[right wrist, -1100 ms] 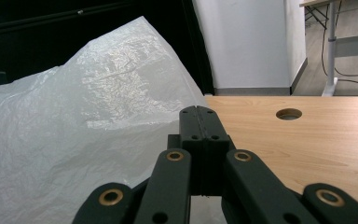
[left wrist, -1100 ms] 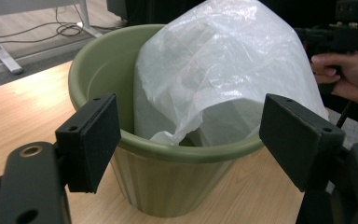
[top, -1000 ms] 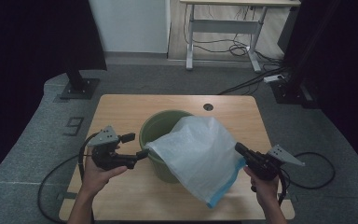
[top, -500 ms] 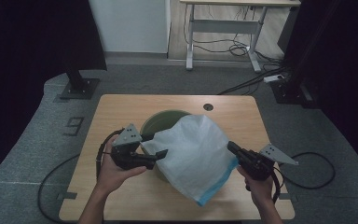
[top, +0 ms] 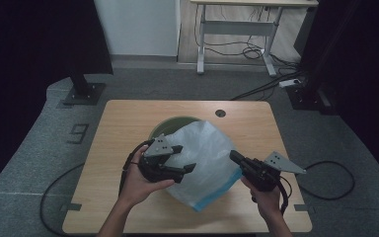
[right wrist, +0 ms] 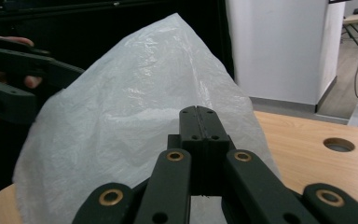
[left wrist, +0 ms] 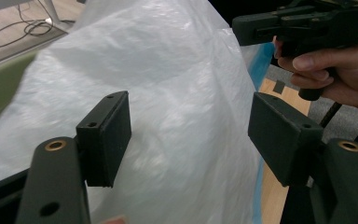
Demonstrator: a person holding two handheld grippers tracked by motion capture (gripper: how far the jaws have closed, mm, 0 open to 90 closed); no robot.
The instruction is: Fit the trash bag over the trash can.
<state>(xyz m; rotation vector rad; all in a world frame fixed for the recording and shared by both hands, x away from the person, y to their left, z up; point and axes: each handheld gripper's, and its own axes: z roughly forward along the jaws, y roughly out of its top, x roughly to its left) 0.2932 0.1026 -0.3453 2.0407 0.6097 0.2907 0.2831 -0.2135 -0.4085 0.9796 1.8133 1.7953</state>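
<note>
Wooden table (top: 128,123): white bag (top: 207,158) covers green bin (top: 170,126).

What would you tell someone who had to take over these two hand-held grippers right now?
Right gripper: shut on the edge of the white translucent plastic bag with a blue rim, holding it up.
Left gripper: open, jaws have just been closing, the bag's film between them but not pinched.
The bag drapes over the round green bin on the wooden table.
Done: one edge gripped.
Left: probably grip the other side, then line the bin.

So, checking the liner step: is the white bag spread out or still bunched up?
Spread out. The white bag hangs as a broad sheet over the green bin, pinched at one edge by the right hand-held gripper.
</note>
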